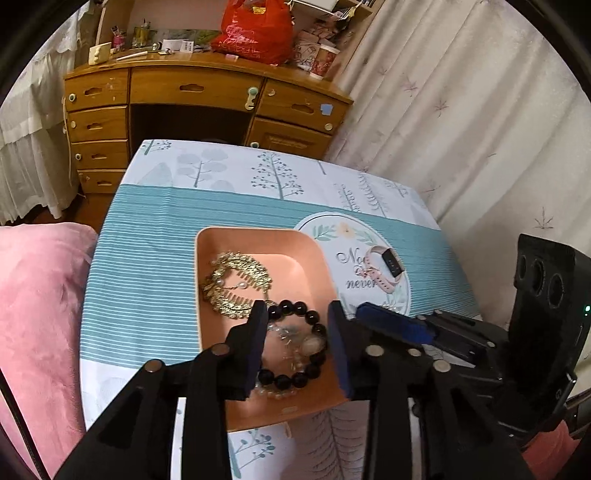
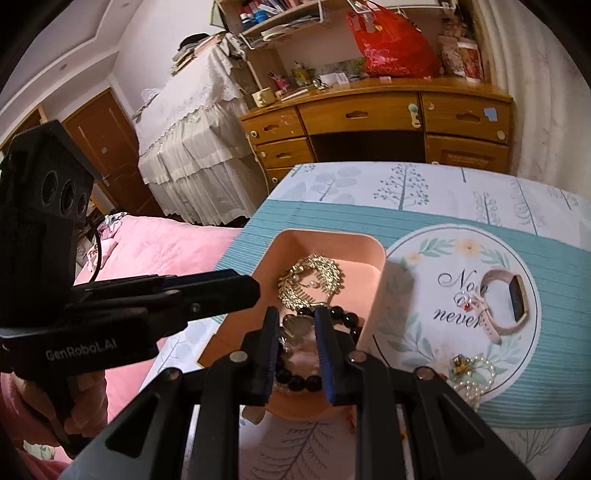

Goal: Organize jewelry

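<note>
A pink tray [image 1: 255, 240] [image 2: 373, 291] on the table holds a gold necklace [image 1: 232, 284] [image 2: 314, 280], a black bead bracelet [image 1: 314, 332] [image 2: 347, 319] and a clear bead bracelet [image 1: 291, 339]. My left gripper [image 1: 297, 314] hovers open over the bracelets, empty. My right gripper [image 2: 295, 317] hovers open over the tray's near end, empty; in the left wrist view its fingers [image 1: 391, 321] show right of the tray. A pink smartwatch [image 1: 384, 267] [image 2: 506, 302] and a pearl bracelet [image 2: 471, 373] lie on the cloth right of the tray.
The table wears a teal striped cloth [image 1: 155, 258] [image 2: 554, 332]. A pink bed [image 1: 40, 314] [image 2: 147, 251] lies left. A wooden desk [image 1: 192, 96] [image 2: 388, 110] with a red bag [image 1: 258, 29] stands behind. Curtains [image 1: 461, 110] hang right.
</note>
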Motion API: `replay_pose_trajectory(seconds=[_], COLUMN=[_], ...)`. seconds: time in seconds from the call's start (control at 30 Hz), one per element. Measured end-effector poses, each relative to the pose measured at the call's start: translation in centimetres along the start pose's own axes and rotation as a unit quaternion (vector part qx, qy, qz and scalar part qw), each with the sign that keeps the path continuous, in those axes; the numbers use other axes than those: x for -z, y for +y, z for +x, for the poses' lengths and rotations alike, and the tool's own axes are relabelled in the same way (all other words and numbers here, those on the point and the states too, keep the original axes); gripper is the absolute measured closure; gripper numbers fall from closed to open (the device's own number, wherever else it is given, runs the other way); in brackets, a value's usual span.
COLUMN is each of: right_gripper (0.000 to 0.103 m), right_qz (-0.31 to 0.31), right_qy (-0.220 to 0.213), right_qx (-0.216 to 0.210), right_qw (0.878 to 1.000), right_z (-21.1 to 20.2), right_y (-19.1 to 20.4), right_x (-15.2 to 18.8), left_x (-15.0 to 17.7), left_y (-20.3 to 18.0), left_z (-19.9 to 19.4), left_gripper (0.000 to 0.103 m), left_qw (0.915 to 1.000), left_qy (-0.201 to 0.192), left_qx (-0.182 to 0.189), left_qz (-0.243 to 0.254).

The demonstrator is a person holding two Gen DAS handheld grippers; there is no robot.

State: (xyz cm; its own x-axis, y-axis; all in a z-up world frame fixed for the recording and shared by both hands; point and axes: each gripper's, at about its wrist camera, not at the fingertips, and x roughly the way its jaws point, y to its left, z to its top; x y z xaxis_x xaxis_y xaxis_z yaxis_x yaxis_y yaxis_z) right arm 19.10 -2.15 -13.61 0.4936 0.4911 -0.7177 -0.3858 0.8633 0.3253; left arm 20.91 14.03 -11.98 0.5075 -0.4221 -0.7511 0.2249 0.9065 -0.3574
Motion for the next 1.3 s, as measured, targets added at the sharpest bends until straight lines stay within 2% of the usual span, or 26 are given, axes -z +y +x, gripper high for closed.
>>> replay_pose_trajectory(seconds=[0.03,0.07,0.13,0.3,0.37,0.53,0.6,0.67,0.77,0.97,1.03,1.17,1.2,1.3], right_gripper=[0.078,0.074,0.070,0.068,0.061,0.055,0.049,0.040,0.034,0.030,0.029,0.021,0.021,0.021], right_qz=[0.001,0.002,0.004,0.008,0.007,0.013,0.014,0.014,0.013,0.017,0.031,0.070,0.075,0.085], right_qy=[0.000,-0.001,-0.001,0.003,0.004,0.004,0.008,0.008,0.006,0.008,0.007,0.006,0.006,0.009], right_qx=[0.001,0.003,0.008,0.017,0.023,0.028,0.035,0.044,0.056,0.086,0.094,0.094,0.094,0.092], right_qw=[1.000,1.000,1.000,1.000,1.000,1.000,0.999,0.999,0.998,0.996,0.995,0.993,0.993,0.992], right_z=[-0.1,-0.2,-0.3,-0.8,-1.1,-2.1,-2.5,-3.1,-4.2,-6.3,-7.0,-8.2,-8.3,-8.4], right_y=[-0.1,-0.2,-0.4,-1.0,-1.3,-2.4,-3.0,-3.7,-4.9,-8.3,-9.7,-12.9,-13.6,-15.5], right_x=[0.0,0.1,0.4,0.8,1.0,1.6,1.8,1.9,2.1,2.1,2.1,2.1,2.1,1.6], left_x=[0.0,0.1,0.1,0.3,0.5,0.9,1.1,1.3,1.6,2.5,2.9,4.0,4.1,4.9], left_y=[0.1,0.2,0.3,0.0,-0.4,-1.9,-2.7,-3.9,-5.7,-9.7,-11.0,-14.2,-14.7,-16.7], left_z=[0.0,0.0,0.0,0.5,0.6,0.8,1.0,1.3,1.5,2.0,2.2,3.4,3.7,5.2], left_gripper=[0.059,0.057,0.057,0.055,0.055,0.054,0.053,0.052,0.052,0.048,0.043,0.035,0.030,0.029], left_qw=[1.0000,1.0000,1.0000,0.9995,0.9993,0.9992,0.9991,0.9992,0.9994,0.9994,0.9990,0.9968,0.9964,0.9944], left_qy=[0.002,0.002,0.004,0.021,0.024,0.025,0.028,0.028,0.026,0.010,0.005,0.000,0.001,0.005], left_qx=[-0.002,-0.004,-0.006,-0.022,-0.024,-0.027,-0.026,-0.021,-0.021,-0.032,-0.040,-0.058,-0.060,-0.068], left_qz=[-0.002,-0.004,-0.005,-0.011,-0.012,-0.014,-0.016,-0.016,-0.007,0.013,0.020,0.054,0.060,0.080])
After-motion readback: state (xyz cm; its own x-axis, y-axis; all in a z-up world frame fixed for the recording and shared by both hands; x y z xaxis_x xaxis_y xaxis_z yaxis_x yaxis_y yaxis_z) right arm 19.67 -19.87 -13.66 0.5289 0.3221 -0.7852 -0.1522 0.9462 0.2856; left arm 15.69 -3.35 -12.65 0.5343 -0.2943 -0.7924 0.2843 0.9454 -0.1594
